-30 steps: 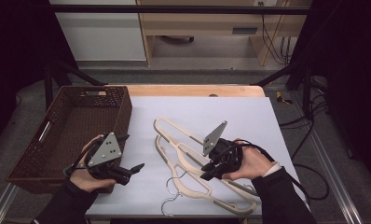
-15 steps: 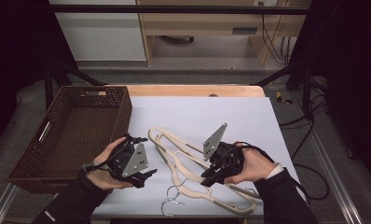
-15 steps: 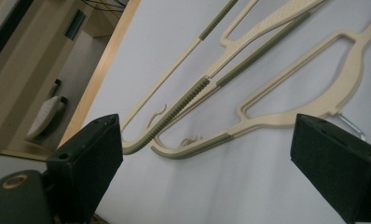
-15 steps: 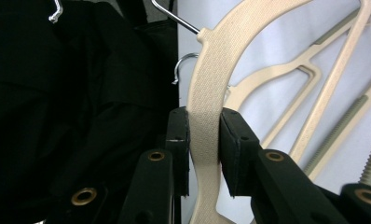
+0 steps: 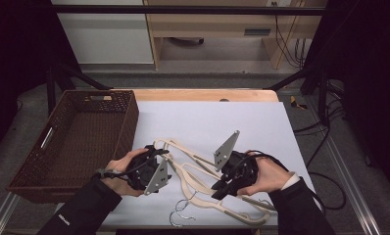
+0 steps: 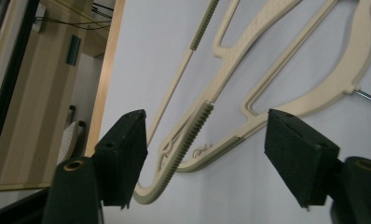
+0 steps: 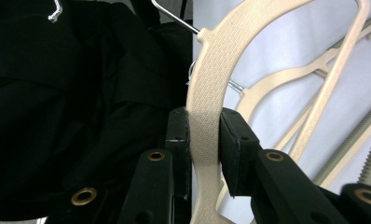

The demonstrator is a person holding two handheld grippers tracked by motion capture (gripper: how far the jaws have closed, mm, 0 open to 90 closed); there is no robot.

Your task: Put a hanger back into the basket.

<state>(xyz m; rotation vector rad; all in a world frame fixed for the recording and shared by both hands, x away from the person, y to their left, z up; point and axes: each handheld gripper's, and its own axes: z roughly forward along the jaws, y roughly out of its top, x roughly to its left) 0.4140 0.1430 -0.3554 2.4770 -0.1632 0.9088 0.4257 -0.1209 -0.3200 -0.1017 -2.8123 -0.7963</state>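
Several cream plastic hangers (image 5: 193,166) lie tangled on the white table top (image 5: 207,117). My left gripper (image 5: 158,155) is at the pile's left end. In the left gripper view its jaws (image 6: 207,154) stand apart around the curved shoulder end of a ribbed hanger (image 6: 193,135). They have just been closing, and the pads do not press on it. My right gripper (image 5: 221,188) is shut on the flat arm of the lowest hanger (image 5: 232,208). In the right gripper view both pads squeeze that cream arm (image 7: 211,70) between the jaws (image 7: 204,135).
A brown wicker basket (image 5: 129,122) stands at the table's left, close to my left hand. Metal hanger hooks (image 5: 181,215) lie near the front edge. The far half of the white top is bare. Dark stands and cables (image 5: 320,137) flank the table.
My left gripper has moved right, from beside the basket to the hangers' left end, and its jaws have narrowed. The right gripper has kept still with its hanger.
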